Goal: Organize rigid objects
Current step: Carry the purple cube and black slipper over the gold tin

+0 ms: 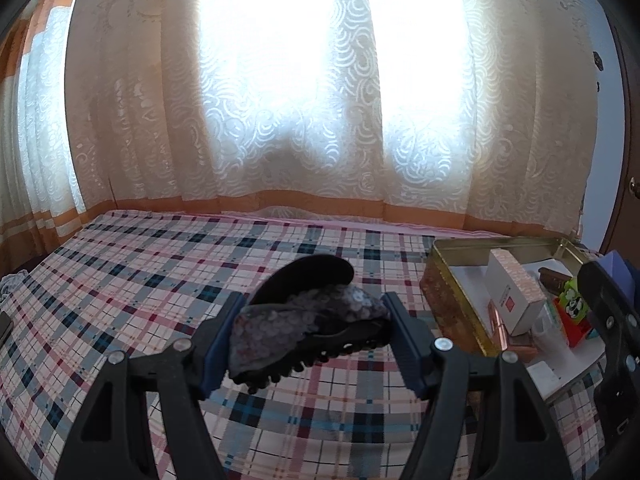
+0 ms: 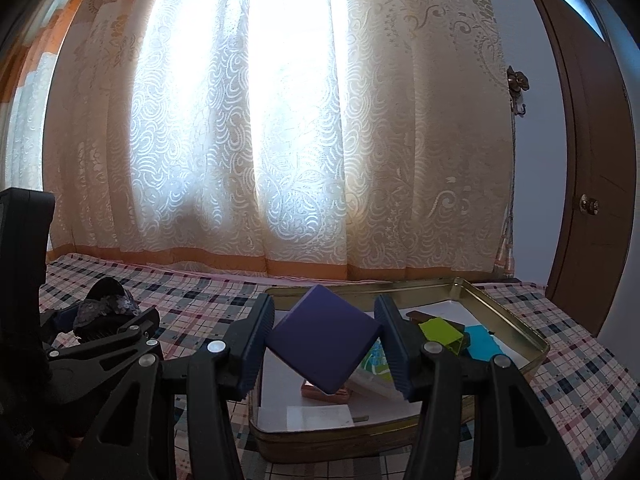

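My left gripper (image 1: 312, 340) is shut on a black slipper (image 1: 308, 330) with a grey sequined strap, held above the plaid bedspread (image 1: 160, 272). My right gripper (image 2: 326, 344) is shut on a purple square box (image 2: 324, 340), gripped corner to corner and tilted, above a gold metal tin (image 2: 516, 320). The tin (image 1: 444, 292) holds a pink-white box (image 1: 516, 300), a green box (image 2: 440, 330), a blue card (image 2: 484, 342) and a copper-coloured item (image 2: 326, 394). The left gripper and slipper (image 2: 106, 306) show at the left of the right wrist view.
A patterned curtain (image 1: 280, 120) hangs behind the bed, brightly backlit. A brown door (image 2: 592, 200) with a knob stands at the right. The right gripper's body (image 1: 612, 320) is at the right edge of the left wrist view.
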Demonstrator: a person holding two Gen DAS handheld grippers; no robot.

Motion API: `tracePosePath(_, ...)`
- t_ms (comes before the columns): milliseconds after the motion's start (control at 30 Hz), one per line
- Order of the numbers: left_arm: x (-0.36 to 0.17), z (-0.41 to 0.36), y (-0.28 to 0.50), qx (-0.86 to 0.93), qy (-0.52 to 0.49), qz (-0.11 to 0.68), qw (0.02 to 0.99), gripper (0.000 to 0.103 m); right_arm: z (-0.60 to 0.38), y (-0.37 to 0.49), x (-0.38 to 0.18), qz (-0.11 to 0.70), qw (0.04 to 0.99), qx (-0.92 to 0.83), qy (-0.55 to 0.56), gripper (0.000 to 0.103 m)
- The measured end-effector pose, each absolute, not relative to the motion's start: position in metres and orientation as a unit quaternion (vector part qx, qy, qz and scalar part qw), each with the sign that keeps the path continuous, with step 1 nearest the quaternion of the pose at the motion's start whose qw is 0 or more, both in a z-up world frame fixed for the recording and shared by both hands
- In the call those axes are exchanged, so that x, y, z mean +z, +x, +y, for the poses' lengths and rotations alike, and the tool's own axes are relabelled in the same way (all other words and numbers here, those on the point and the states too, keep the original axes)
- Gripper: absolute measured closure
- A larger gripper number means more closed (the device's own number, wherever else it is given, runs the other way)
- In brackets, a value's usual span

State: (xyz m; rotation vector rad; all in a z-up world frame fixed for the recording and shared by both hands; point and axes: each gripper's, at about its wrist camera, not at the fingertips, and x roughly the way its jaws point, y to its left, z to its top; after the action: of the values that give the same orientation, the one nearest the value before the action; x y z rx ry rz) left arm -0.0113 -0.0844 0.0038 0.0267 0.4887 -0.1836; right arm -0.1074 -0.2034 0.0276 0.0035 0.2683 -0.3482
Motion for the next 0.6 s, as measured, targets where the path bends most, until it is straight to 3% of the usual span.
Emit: tracePosePath(600, 0.019, -0.11, -0.025, -0.108, 0.014, 0.22, 0.97, 0.034, -0.244, -0.116, 0.033, 0.121, 0.972, -0.201, 0.023, 0.048)
